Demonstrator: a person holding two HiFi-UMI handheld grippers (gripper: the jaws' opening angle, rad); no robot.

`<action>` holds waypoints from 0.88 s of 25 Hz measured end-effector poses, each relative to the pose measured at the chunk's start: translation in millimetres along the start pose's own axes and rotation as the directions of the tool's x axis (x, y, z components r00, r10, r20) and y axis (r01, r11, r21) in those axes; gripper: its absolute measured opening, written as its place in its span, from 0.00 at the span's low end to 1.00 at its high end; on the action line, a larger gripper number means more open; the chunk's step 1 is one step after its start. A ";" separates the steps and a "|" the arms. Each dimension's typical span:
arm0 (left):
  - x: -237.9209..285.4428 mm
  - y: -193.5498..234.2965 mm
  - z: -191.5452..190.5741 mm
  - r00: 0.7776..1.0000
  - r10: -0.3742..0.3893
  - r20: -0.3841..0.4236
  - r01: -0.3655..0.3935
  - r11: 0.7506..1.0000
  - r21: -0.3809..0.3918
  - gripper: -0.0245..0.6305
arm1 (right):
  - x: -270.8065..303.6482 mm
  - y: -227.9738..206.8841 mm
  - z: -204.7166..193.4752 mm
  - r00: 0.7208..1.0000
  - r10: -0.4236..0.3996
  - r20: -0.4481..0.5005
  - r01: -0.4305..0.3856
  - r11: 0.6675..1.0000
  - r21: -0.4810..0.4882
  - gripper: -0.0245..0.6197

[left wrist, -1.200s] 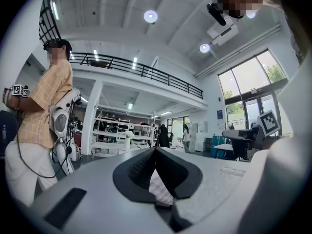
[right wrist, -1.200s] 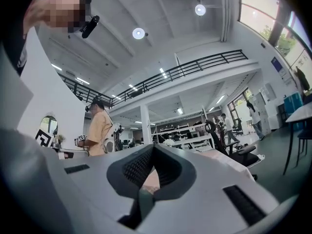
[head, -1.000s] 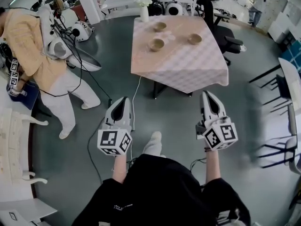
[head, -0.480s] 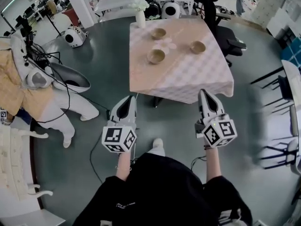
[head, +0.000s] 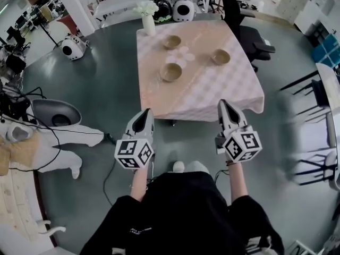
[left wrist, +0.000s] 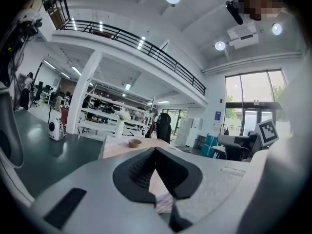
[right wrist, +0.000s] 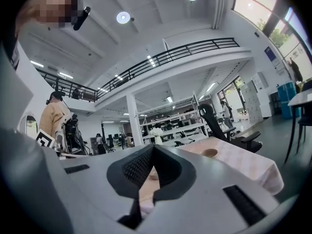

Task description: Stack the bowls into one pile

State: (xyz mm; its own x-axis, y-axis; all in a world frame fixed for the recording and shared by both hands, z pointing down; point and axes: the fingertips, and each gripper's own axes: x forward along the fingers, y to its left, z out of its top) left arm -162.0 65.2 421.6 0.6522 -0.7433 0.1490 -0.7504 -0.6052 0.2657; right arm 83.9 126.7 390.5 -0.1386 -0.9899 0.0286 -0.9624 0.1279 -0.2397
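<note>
Three tan bowls stand apart on the table with the pink checked cloth: one at the back, one in the front left, one on the right. My left gripper and right gripper hover side by side over the floor, just short of the table's near edge. Both point at the table, shut and empty. In the left gripper view the back bowl shows beyond the shut tips. The right gripper view shows the right bowl past its closed tips.
A white vase of flowers stands at the table's back left corner. A black office chair is beside the table on the right. Another person and cables are on the floor at the left, metal chairs at the right.
Both grippers have moved toward the table, which now lies closer in the head view. The person at the left has slid toward the lower left of the picture.
</note>
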 end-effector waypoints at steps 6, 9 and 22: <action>38.1 4.5 -20.8 0.996 -0.012 -0.088 0.007 0.999 -0.053 0.03 | 24.9 -34.4 -3.0 0.995 -0.100 0.005 0.100 0.995 -0.004 0.02; 57.8 5.9 -27.2 0.994 -0.023 -0.104 0.017 0.998 -0.060 0.03 | 42.1 -52.7 -10.6 0.992 -0.129 -0.008 0.129 0.992 0.014 0.02; 177.6 -2.7 -31.2 0.983 -0.047 -0.179 0.029 0.995 -0.100 0.03 | 128.1 -131.8 -24.0 0.986 -0.126 -0.104 0.128 0.992 0.009 0.02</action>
State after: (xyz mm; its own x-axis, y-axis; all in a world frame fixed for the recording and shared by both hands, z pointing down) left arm -40.8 -56.3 477.0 0.6952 -0.6510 0.3049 -0.7167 -0.5951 0.3635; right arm 187.4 -15.5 449.0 -0.0396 -0.9864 0.1597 -0.9701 -0.0003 -0.2427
